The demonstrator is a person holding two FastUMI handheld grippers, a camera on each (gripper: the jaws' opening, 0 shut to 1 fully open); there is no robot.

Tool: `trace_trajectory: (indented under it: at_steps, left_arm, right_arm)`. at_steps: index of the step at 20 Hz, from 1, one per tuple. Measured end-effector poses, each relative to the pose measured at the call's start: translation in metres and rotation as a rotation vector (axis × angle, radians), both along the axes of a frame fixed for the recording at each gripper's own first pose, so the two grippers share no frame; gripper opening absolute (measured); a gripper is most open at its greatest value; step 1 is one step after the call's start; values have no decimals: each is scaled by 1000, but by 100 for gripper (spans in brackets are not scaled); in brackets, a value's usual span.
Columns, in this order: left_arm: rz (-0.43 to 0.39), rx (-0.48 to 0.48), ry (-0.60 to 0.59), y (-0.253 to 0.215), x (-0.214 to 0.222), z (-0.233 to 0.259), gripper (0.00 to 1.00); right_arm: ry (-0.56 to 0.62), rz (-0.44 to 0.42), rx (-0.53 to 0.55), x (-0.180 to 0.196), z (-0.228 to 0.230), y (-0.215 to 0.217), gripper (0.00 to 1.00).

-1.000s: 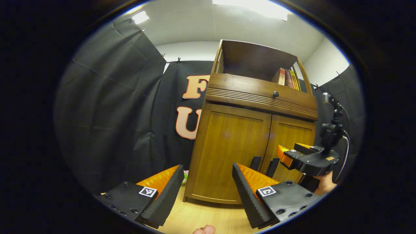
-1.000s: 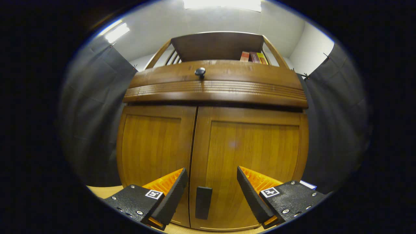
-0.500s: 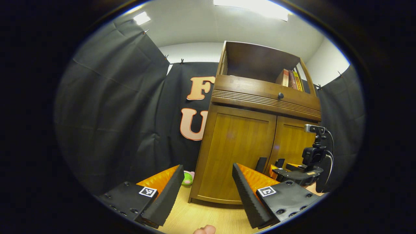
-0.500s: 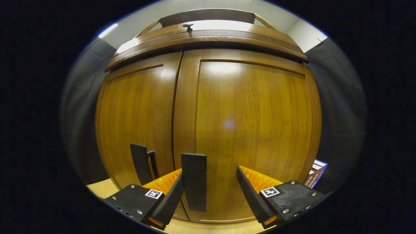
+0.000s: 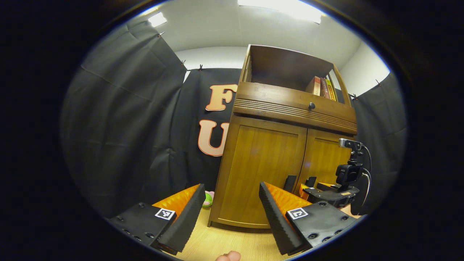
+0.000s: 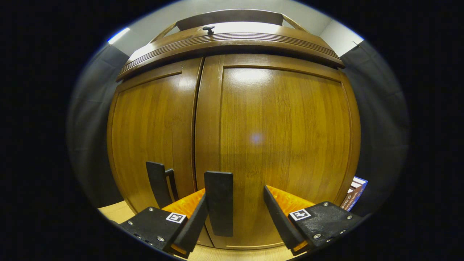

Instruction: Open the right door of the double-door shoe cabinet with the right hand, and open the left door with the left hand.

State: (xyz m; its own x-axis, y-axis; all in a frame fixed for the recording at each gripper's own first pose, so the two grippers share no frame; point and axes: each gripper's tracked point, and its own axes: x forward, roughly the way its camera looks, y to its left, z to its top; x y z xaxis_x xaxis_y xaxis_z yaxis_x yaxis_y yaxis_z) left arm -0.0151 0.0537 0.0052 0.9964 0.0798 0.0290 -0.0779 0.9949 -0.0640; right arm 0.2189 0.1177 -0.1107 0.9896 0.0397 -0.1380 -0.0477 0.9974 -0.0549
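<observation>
Double-door shoe cabinet (image 5: pixel 264 170) standing on the pale wood floor (image 5: pixel 224 244) against the black cloth wall (image 5: pixel 127 127), seen at an angle from the left gripper view and close up, head-on, from the right gripper view. Both doors shut: left door (image 6: pixel 148 130) and right door (image 6: pixel 282 137) meeting at a narrow vertical seam. A black upright handle low on each door near the seam: left handle (image 6: pixel 157 183), right handle (image 6: pixel 218 203).

Right gripper (image 6: pixel 235 221) close in front of the right door, fingers spread wide, gripping nothing. Right handle standing in the gap, just beside the left-hand finger pad (image 6: pixel 192 224); touching or not, cannot tell. Other pad well clear of it. From the left gripper view, the same gripper (image 5: pixel 328 190) low at the cabinet front beside the two handles, a small camera on a stalk above it.

Left gripper (image 5: pixel 232 214) back from the cabinet, over the floor, fingers wide apart, empty.

Above the doors, a ribbed drawer front (image 5: pixel 293 110) with a dark round knob (image 5: pixel 311 106). Higher up, an open shelf with a few books (image 5: pixel 320 87) leaning at its right end. A small green and pink object (image 5: pixel 208 198) on the floor by the cabinet's left corner. A fingertip (image 5: pixel 227 256) at the bottom edge.
</observation>
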Motion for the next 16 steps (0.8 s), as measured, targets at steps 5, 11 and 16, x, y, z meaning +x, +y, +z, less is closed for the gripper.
trace_trajectory:
  at_steps: [5,11,16]
  left_arm:
    - [-5,3,9,-2,1,1,96]
    - [-26,-10,20,-5,-1,0,95]
    - [-61,-9,41,-8,-4,-1,95]
  right_arm:
    - [-15,12,-6,-2,-1,19,51]
    - [20,34,14,1,-6,21,30]
    - [38,60,13,-5,-14,20,29]
